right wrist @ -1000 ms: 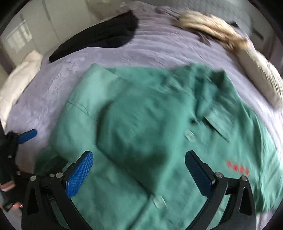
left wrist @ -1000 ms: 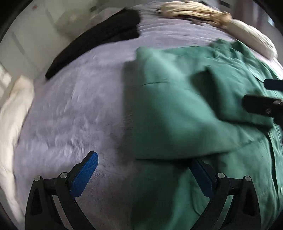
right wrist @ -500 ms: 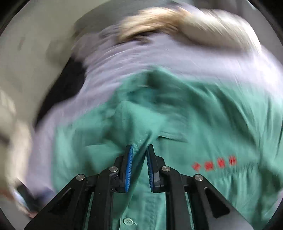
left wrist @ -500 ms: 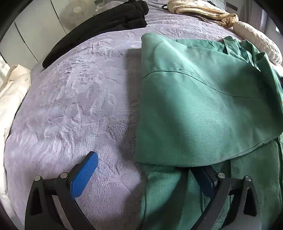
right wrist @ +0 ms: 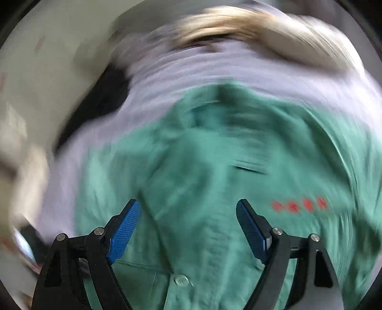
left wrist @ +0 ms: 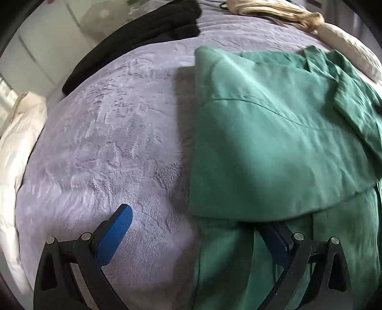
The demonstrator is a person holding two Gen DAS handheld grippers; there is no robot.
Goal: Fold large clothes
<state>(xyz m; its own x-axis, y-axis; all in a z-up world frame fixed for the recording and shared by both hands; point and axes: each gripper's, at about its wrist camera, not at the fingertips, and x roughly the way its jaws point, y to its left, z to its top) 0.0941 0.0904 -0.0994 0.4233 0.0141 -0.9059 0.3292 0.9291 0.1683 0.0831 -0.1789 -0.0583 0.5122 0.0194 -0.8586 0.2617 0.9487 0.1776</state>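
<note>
The left tongs (left wrist: pixel 198 229) are wide open and hold nothing. One blue finger (left wrist: pixel 115 230) sits over the bare purple blanket (left wrist: pixel 107 143). The other finger is tucked partly under the edge of the green shirt (left wrist: pixel 274 147), so only a bit of it shows.

The right tongs (right wrist: pixel 188 229) are wide open too, and empty. They hang right over the shirt front (right wrist: pixel 214 167), near a small button (right wrist: pixel 181 280). This view is very blurry, so small things are hard to make out. Some red marks (right wrist: pixel 299 205) show on the chest.

The shirt lies flat on the blanket, in the middle of the bed. One side is already folded over onto the front, with a straight edge next to the bare blanket.

The shirt looks soft and floppy, and not heavy. It will bend and sag when lifted, so it is best to pinch it at an edge or a corner, through both layers. It should not slip much, and it will not break.

Farther away lie a black cloth (left wrist: pixel 143 40), a tan bundle (left wrist: pixel 274 9) and a white pillow (left wrist: pixel 16 147).
</note>
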